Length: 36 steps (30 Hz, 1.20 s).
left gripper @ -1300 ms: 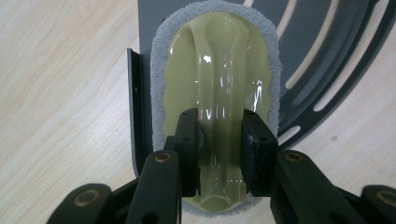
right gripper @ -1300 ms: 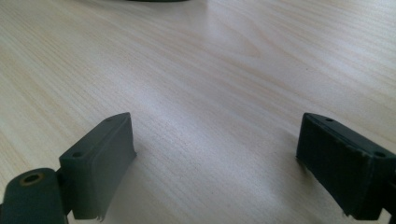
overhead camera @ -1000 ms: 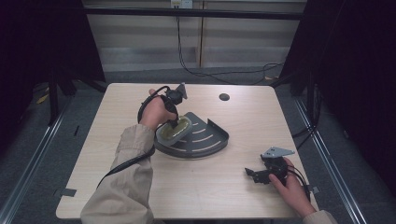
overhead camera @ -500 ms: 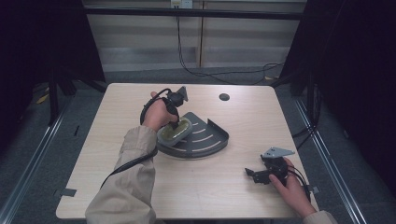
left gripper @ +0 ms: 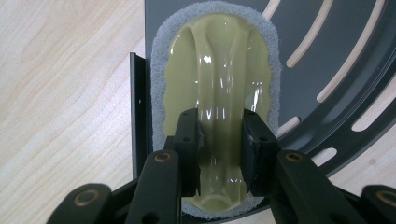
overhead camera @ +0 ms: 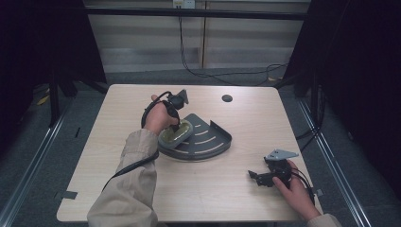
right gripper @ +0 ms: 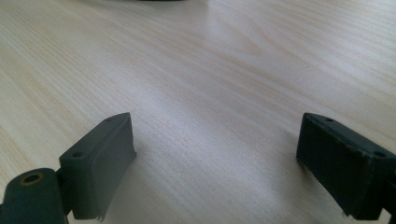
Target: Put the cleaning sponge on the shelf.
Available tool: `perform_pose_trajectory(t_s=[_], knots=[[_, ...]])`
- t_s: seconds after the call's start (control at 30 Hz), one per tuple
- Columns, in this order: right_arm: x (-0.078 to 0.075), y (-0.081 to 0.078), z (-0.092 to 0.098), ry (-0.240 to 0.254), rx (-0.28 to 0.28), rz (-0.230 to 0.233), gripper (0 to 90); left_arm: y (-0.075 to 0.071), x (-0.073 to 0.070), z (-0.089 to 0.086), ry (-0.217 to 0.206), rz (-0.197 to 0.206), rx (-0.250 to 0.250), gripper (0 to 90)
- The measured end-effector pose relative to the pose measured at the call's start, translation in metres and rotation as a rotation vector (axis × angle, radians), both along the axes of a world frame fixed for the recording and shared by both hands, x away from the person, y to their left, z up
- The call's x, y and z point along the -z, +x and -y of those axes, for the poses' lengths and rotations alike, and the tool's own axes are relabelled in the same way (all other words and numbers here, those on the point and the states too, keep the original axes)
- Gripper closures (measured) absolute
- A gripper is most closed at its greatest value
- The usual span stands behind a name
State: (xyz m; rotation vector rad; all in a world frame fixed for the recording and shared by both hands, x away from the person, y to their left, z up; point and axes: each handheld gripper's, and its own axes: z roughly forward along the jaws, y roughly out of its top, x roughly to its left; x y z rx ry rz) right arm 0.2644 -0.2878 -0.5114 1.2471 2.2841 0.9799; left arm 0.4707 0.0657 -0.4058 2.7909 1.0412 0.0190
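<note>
Little has shifted since earlier: the left tool (left gripper: 220, 140) stays clenched on the sponge's (left gripper: 215, 79) handle, its long axis running up the frame, while the right tool (right gripper: 217, 163) lies released, lower right.

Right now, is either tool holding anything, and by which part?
The left tool is shut on the raised handle ridge of the yellow-green sponge scrubber, which lies on the dark slotted rack. The right tool is open over the bare table, holding nothing.

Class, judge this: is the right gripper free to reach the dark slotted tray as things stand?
Probably yes: the right gripper sits open on bare table, and nothing lies between it and the tray's near rim.
</note>
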Motion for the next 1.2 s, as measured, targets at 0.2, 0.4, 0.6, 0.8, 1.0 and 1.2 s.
perform_pose_trajectory(t_s=[0.2,0.4,0.6,0.8,1.0,1.2], knots=[[0.0,0.0,0.0,0.0,0.0,0.0,10.6,0.0,0.004,-0.002,0.007,0.002,0.002,71.1],[0.0,0.0,0.0,0.0,0.003,-0.003,10.6,0.0,0.007,-0.004,0.011,0.005,-0.009,71.1],[0.0,-0.001,0.0,0.0,0.001,-0.004,10.6,0.0,0.009,-0.005,0.012,0.013,-0.009,71.1],[0.0,0.0,0.0,-0.002,0.0,-0.002,10.6,0.0,0.01,-0.004,0.012,0.01,-0.009,71.0],[0.0,-0.001,0.0,-0.001,0.001,-0.002,10.6,0.0,0.012,-0.005,0.015,0.009,-0.011,71.0],[0.0,-0.001,0.0,-0.001,0.002,-0.003,10.6,0.0,0.015,-0.006,0.014,0.01,-0.016,70.9]])
